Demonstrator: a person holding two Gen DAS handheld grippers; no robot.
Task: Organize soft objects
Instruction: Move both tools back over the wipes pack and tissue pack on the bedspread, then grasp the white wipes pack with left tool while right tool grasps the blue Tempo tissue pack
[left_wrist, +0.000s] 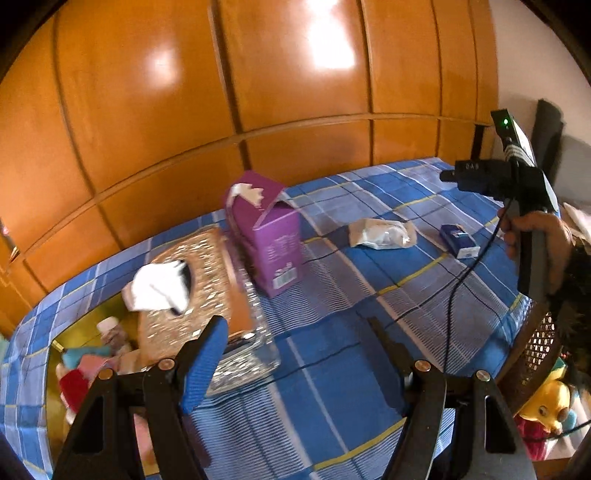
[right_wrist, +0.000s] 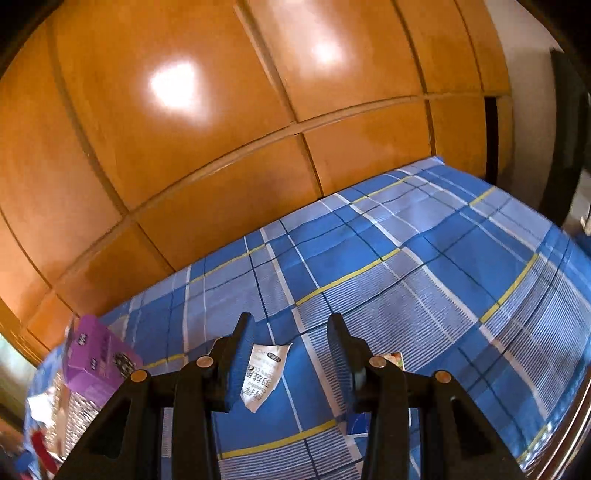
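Left wrist view: my left gripper hangs above the plaid bed, jaws wide and holding nothing. The white cloth lies on a woven box ahead-left, beside a purple carton.

Right wrist view: my right gripper, jaws apart, hovers over a printed white packet lying between them.

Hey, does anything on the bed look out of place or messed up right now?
The purple box stands with its top flaps torn open. A white cloth lies crumpled, draped over the edge of the woven tray, and a crinkled plastic packet lies loose on the plaid bedsheet.
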